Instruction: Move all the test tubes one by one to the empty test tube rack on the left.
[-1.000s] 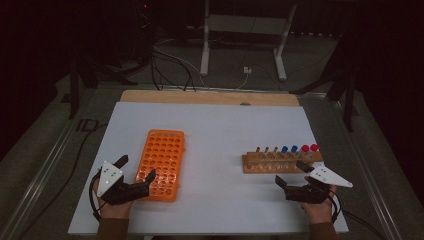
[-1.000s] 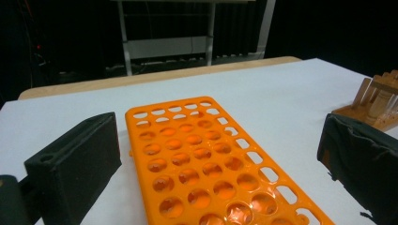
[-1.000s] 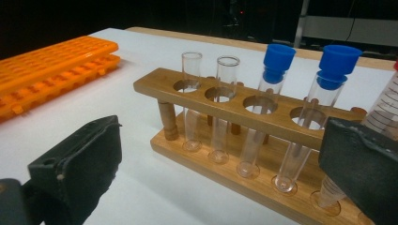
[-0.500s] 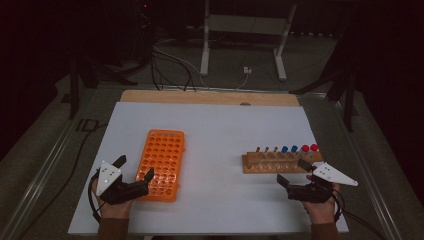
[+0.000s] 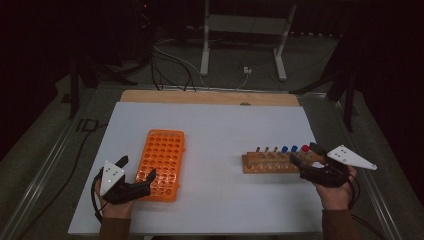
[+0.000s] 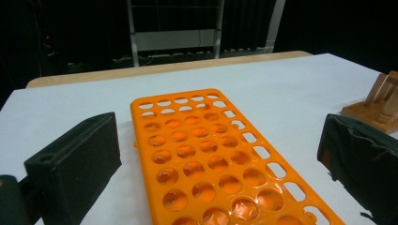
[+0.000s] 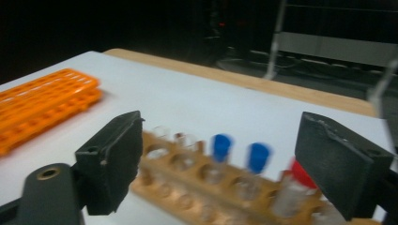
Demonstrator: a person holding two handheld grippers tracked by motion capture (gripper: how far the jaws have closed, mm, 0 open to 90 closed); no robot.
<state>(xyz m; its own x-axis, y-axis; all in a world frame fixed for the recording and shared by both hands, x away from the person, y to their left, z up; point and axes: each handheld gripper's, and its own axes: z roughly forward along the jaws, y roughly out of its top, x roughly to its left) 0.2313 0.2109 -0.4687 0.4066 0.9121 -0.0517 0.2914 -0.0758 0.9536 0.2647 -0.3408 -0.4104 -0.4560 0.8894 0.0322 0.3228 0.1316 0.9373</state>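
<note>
The right gripper (image 5: pixel 305 154) hangs over the near end of the wooden rack (image 5: pixel 270 162), the end closest to the person's right hand, and its jaws have just been closing in, though they stand fairly wide with nothing pressed between them. In the right gripper view the red-capped tube (image 7: pixel 296 187) sits low beside the right-hand jaw, at the rack's end slot, with two blue-capped tubes (image 7: pixel 219 150) next along and a few clear, uncapped ones farther down the row. The call here, I'd say, is to come straight down over the red cap, centre it between the jaws, and squeeze just below the cap so the neighbouring blue tube isn't knocked. Then lift straight up along the tube's axis, no tilting, or it will bind in its hole. Every tube stands upright, long axis vertical, cap up; the rack itself runs long across the white surface (image 5: pixel 215 125), side to side as the person sees it. Well to the left of the wooden rack lies the orange rack (image 5: pixel 162 162), flat, its long axis running away from the person, its holes empty. The left gripper (image 5: pixel 137 172) waits with jaws spread wide at the orange rack's near end, straddling it without pressing, as the left gripper view shows.
</note>
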